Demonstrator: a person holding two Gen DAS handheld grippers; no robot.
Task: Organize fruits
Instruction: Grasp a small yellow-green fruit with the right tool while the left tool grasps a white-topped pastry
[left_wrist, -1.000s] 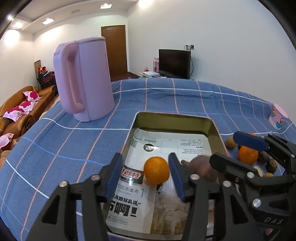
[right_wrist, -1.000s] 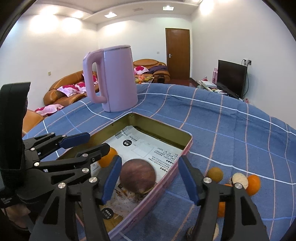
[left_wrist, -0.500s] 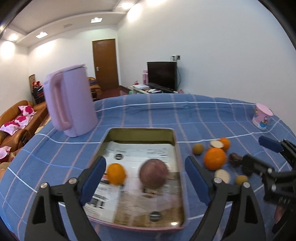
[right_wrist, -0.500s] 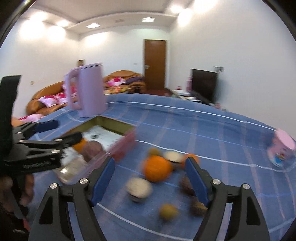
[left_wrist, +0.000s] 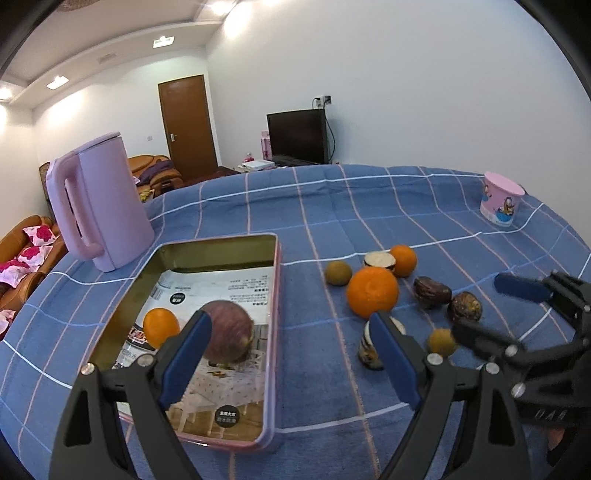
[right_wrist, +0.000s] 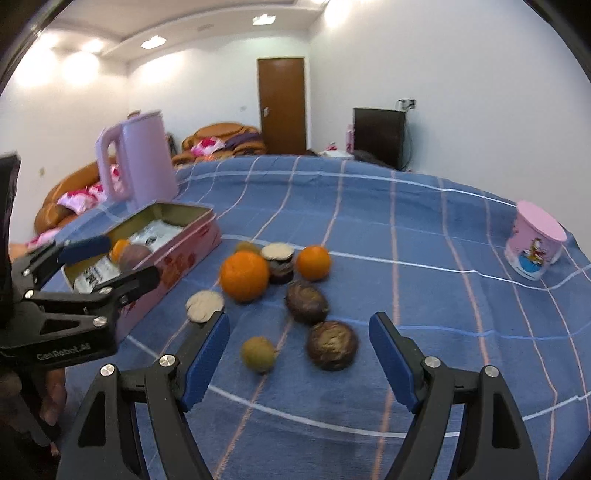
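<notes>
Both claws gape empty: right claw (right_wrist: 299, 360) hangs over loose fruit (right_wrist: 332, 345) on the table (right_wrist: 406, 206), probably picking next; left claw (left_wrist: 290, 363) waits by the tin (left_wrist: 275, 295), already holding two.

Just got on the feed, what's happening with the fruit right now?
Both grippers are open and hold nothing. The pink rectangular tin already contains a small orange and a round purplish-brown fruit. The right gripper hovers over the loose pile on the blue checked tablecloth, nearest a dark wrinkled fruit. The left gripper hangs by the tin.
</notes>
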